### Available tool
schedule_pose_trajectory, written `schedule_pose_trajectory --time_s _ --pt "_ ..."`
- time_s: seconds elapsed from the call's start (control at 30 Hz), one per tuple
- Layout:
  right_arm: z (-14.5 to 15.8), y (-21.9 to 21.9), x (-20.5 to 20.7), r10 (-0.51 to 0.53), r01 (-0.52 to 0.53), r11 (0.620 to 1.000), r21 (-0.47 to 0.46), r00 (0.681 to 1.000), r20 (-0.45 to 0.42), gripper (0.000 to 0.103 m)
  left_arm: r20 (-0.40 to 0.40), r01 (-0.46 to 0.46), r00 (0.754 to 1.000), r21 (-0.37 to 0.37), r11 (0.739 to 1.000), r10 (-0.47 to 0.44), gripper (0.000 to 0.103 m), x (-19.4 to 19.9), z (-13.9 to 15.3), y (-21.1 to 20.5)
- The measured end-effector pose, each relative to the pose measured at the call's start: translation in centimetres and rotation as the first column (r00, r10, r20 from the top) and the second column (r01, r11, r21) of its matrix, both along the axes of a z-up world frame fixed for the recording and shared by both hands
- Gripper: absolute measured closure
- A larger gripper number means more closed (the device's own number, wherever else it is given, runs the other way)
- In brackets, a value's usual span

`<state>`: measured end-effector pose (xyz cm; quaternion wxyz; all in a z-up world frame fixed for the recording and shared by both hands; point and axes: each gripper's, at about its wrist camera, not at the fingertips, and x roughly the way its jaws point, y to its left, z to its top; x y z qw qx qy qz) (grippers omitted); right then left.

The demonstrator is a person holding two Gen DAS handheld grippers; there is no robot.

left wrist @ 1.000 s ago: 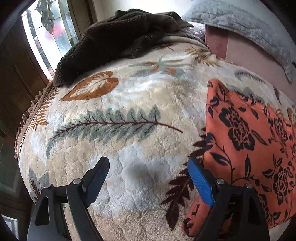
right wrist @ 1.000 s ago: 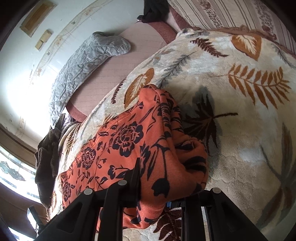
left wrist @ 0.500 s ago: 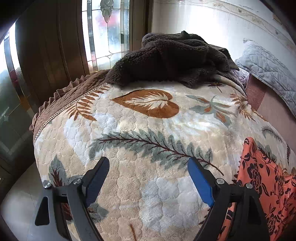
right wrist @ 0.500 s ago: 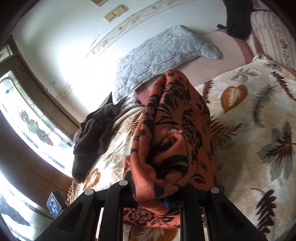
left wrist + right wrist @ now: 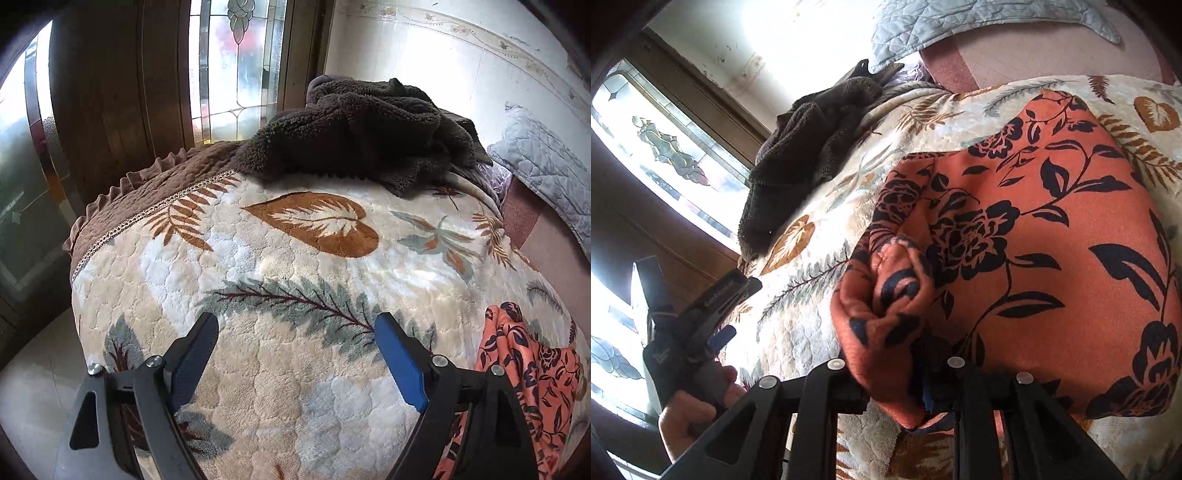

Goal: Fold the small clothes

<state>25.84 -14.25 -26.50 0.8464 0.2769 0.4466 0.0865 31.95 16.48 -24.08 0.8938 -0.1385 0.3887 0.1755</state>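
Observation:
An orange garment with a dark floral print [image 5: 1034, 229] lies on the leaf-patterned blanket [image 5: 820, 332]. My right gripper [image 5: 901, 384] is shut on a bunched edge of it, folded over toward the near left. The same garment [image 5: 532, 376] shows at the lower right of the left wrist view. My left gripper [image 5: 295, 350] is open and empty, hovering over bare blanket [image 5: 280, 280] to the left of the garment. It also appears in the right wrist view [image 5: 716, 317], held in a hand.
A dark brown fleece heap [image 5: 362, 136] lies at the far end of the bed. A grey quilted pillow [image 5: 546, 166] leans at the right against the wall. A stained-glass window [image 5: 236, 62] and wood frame stand behind. The bed edge drops to the floor [image 5: 33, 384] at left.
My right gripper has carried the garment's edge over and down, so the cloth now lies folded flat on the blanket. My left gripper has pulled back left, away from the garment.

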Motion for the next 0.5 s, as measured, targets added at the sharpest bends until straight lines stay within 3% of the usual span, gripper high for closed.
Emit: schedule_pose_trajectory --time_s 0.03,0.07,0.1,0.17,0.27,0.37,0.43,0.47,0.5 --pt "-0.2 0.1 0.1 0.007 -0.007 1.0 0.018 1.0 -0.008 0.073 0.011 0.008 1.0 0.001 1.0 -0.008 0.016 0.0 0.2 -0.3" --pt "-0.3 -0.2 0.1 0.022 -0.022 0.999 0.047 1.0 -0.007 0.063 0.023 0.018 1.0 0.003 1.0 -0.019 0.016 -0.1 0.4 -0.5" --pt "-0.3 -0.4 -0.1 0.045 -0.045 0.996 0.083 0.999 0.001 0.046 0.036 0.029 0.999 0.008 1.0 -0.029 0.016 -0.2 0.6 -0.9" --pt "0.5 -1.0 -1.0 0.096 -0.1 0.984 0.15 0.995 0.033 0.032 0.07 0.05 0.996 0.021 0.999 -0.052 0.016 -0.4 1.2 -1.6" --pt "2.4 -2.8 -3.3 0.125 -0.136 0.983 0.123 0.988 0.095 0.032 0.136 0.098 0.986 0.024 0.995 -0.101 0.016 -1.0 2.4 -2.8" --pt "4.0 -6.5 -5.6 0.054 -0.065 0.996 0.068 0.986 0.161 0.034 0.207 0.175 0.962 0.037 0.984 -0.179 0.016 -1.9 3.5 -4.9" --pt "4.3 -9.0 -6.4 0.003 -0.005 1.0 0.011 0.987 0.16 0.051 0.243 0.241 0.936 0.088 0.966 -0.256 0.016 -2.6 4.2 -7.2" --pt "4.3 -10.1 -6.6 -0.019 0.021 1.0 -0.015 0.988 0.155 0.068 0.256 0.282 0.918 0.121 0.952 -0.304 0.016 -3.0 4.4 -8.5" --pt "4.2 -11.1 -6.7 -0.044 0.048 0.999 -0.026 0.988 0.149 0.069 0.265 0.322 0.897 0.156 0.934 -0.354 0.016 -3.4 4.6 -9.8"
